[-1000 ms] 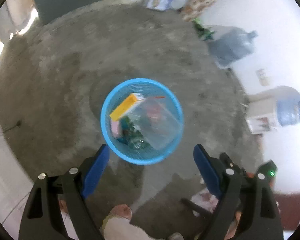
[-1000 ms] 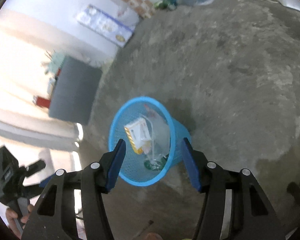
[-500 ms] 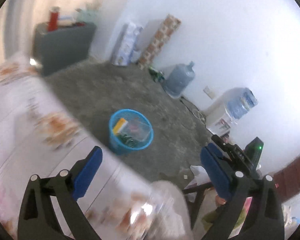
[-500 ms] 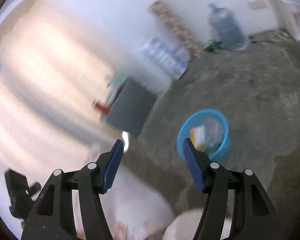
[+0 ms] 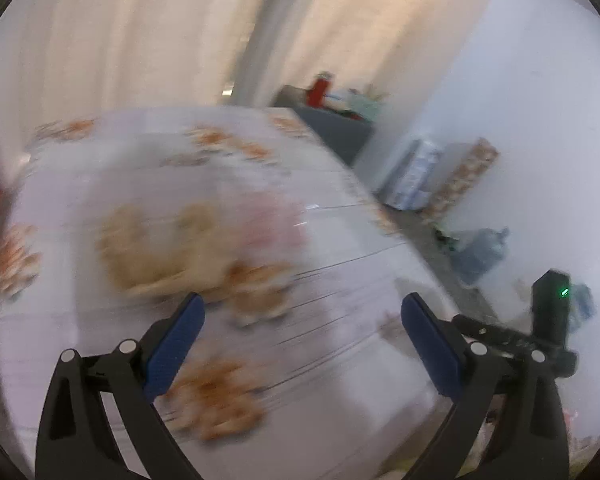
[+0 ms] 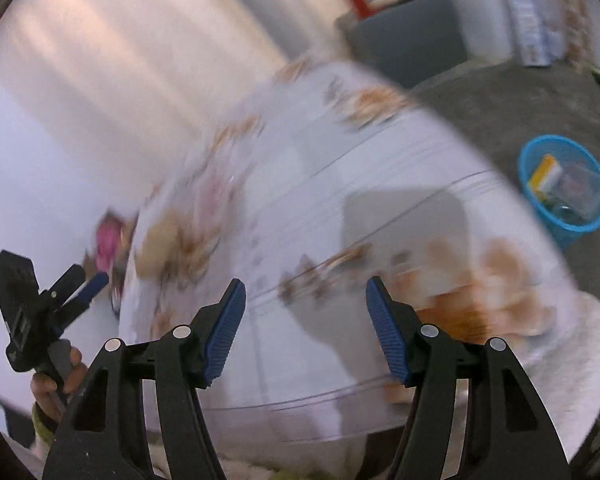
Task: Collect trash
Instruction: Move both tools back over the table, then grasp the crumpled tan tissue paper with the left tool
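Though blurred, round mesh basket (image 6: 564, 216)

**Plastic, cloth and rough concrete around a covered table**

A table (image 6: 380, 184) is covered with a smooth, glossy cloth, white with orange floral print; motion blur hides finer texture. The floor (image 6: 512, 108) looks like bare concrete, grey, rough and matt. On it stands a bright blue waste basket (image 6: 560, 224) of openwork plastic mesh, holding a yellow and white cardboard box (image 6: 544, 172) and clear, shiny plastic wrapping (image 6: 580, 192). The left gripper (image 5: 300, 340) and right gripper (image 6: 304, 328) have matt black plastic arms, ribbed blue rubbery pads (image 6: 224, 332) and small silvery metal rivets. The wall (image 5: 520, 120) is plain, matt white. Pale curtains (image 5: 140, 40) hang in soft cloth folds.
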The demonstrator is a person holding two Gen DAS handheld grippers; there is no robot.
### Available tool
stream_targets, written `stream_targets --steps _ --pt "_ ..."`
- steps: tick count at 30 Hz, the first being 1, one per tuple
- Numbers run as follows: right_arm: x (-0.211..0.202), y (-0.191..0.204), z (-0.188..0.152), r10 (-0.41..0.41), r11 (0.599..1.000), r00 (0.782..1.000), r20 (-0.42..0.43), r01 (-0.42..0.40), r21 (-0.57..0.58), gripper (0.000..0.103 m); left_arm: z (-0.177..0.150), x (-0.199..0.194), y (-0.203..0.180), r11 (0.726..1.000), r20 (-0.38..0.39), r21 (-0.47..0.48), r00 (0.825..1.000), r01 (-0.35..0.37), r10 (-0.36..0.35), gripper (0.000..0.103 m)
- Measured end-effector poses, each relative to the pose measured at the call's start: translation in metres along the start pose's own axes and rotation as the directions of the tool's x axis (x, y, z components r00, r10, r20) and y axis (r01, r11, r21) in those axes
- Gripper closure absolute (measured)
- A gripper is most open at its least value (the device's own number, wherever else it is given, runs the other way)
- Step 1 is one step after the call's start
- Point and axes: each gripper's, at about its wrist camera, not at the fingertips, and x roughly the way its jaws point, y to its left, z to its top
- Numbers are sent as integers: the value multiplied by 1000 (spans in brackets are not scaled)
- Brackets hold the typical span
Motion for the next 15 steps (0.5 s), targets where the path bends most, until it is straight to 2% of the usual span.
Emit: stream_targets --steps 3,8,11,13,15 --pt "19 30 -7 4 999 999 -45 -6 -53 41 -8 -4 20 998 18 2 998 -55 55 7" --pt "36 52 -8 -14 995 996 -91 5 -101 38 5 14 31 994 37 48 994 -100 98 7" --pt "41 56 -14 -38 995 994 -101 28 -99 37 18 35 40 977 -10 69 979 -201 203 8" --pt "38 57 -15 -48 995 994 -97 40 -90 37 24 41 46 973 -12 40 974 -226 227 8" --pt "34 56 -19 -57 995 994 -91 49 -87 37 28 42 56 971 -7 -28 971 -238 238 8"
